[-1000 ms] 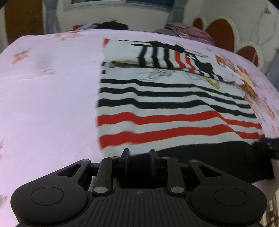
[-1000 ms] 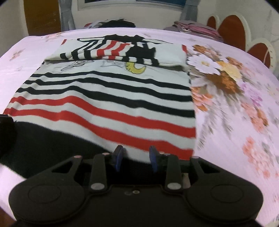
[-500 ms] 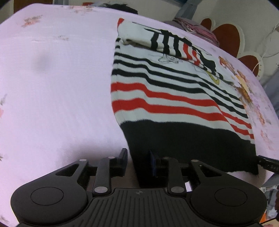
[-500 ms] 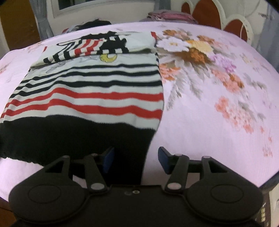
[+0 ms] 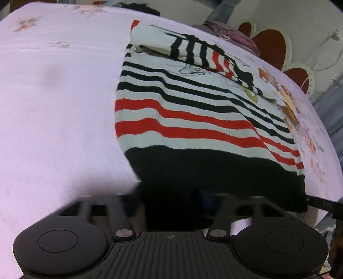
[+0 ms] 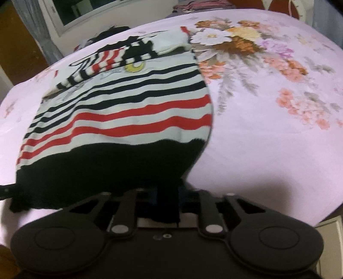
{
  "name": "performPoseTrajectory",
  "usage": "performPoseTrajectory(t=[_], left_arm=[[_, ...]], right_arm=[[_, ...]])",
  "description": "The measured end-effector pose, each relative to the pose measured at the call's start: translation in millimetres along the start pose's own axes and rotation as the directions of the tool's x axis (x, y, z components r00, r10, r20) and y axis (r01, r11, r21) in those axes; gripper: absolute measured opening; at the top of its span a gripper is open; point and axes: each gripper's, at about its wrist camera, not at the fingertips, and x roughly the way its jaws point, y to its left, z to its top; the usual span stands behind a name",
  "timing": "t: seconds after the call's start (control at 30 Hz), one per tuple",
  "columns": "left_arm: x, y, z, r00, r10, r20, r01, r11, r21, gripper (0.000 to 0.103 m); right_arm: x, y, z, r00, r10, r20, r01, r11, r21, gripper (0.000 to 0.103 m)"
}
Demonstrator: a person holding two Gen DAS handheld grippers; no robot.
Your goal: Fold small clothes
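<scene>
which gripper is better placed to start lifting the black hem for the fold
Right. The right gripper is closing on the black hem of the striped sweater at its corner, cloth between its fingers. The left gripper is also closing, hem between its fingers, but blur hides any grip.

Pale pink bedsheet [image 6: 268, 150] with a large floral print [image 6: 235, 43], cream scalloped headboard [image 5: 276, 49] with dark red panels, white-framed window [image 6: 70, 15] dark behind the bed, grey curtain [image 6: 32, 28], brown wooden panel [image 6: 12, 49] at left, dim indoor light
</scene>
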Motion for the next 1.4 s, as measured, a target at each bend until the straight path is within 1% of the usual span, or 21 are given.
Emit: performPoseTrajectory(t=[0.03, 0.07, 0.13, 0.23, 0.4, 0.6, 0.7, 0.8, 0.97, 1.1, 1.23, 1.4], left_arm=[[1.6, 4.1, 2.8, 1.000, -0.006, -0.016, 0.006, 1.000, -0.022, 0.018], [3.1, 8.5, 6.2, 0.999, -0.017, -0.034, 0.016, 0.999, -0.045, 0.015], [2.7, 12.5, 9.6, 0.998, -0.040, -0.048, 0.037, 0.998, -0.058, 0.009], [-4.9, 10.7, 18.6, 0.997, -0.072, -0.029, 0.070, 0.996, -0.053, 0.008], [-20.1, -0.2, 50.8, 0.993, -0.103, 0.062, 0.104, 0.994, -0.019, 0.008], [-27.0, -13.7, 101.2, 0.978, -0.117, 0.172, 0.118, 0.993, 0.008, 0.008], [-21.9, -18.0, 127.4, 0.971, -0.116, 0.207, 0.115, 0.993, 0.014, 0.008], [-11.6, -21.3, 154.6, 0.966, -0.102, 0.236, 0.103, 0.995, 0.008, 0.008], [11.1, -32.4, 194.1, 0.960, -0.076, 0.268, 0.073, 0.997, 0.024, 0.008], [32.7, -36.3, 227.0, 0.960, -0.053, 0.276, 0.052, 0.999, 0.012, 0.008], [53.5, -41.7, 256.4, 0.961, -0.029, 0.275, 0.027, 1.000, 0.012, 0.008], [81.8, -42.1, 280.5, 0.967, -0.002, 0.254, 0.007, 1.000, -0.017, 0.008]], right_arm=[[0.7, 2.1, 1.6, 1.000, 0.002, 0.001, -0.002, 1.000, -0.012, 0.012], [1.1, 2.8, 3.5, 1.000, 0.011, 0.001, -0.011, 1.000, -0.014, 0.011], [0.3, 3.4, 8.0, 1.000, 0.031, 0.004, -0.031, 0.999, -0.021, 0.011], [-6.3, 4.7, 17.3, 0.998, 0.060, 0.028, -0.059, 0.998, -0.026, 0.011], [-20.8, 8.1, 43.3, 0.991, 0.085, 0.099, -0.080, 0.995, -0.053, 0.011], [-31.0, 11.2, 92.7, 0.974, 0.104, 0.203, -0.085, 0.991, -0.100, 0.011], [-26.1, 13.3, 120.2, 0.963, 0.110, 0.247, -0.081, 0.989, -0.125, 0.011], [-15.9, 14.4, 146.8, 0.955, 0.121, 0.272, -0.085, 0.986, -0.141, 0.011], [6.1, 19.3, 191.3, 0.940, 0.143, 0.309, -0.097, 0.982, -0.160, 0.011], [28.6, 22.6, 223.5, 0.935, 0.155, 0.319, -0.104, 0.980, -0.170, 0.011], [51.0, 23.2, 252.2, 0.934, 0.157, 0.319, -0.109, 0.980, -0.164, 0.011], [82.4, 16.2, 281.2, 0.943, 0.152, 0.295, -0.118, 0.985, -0.129, 0.011]])
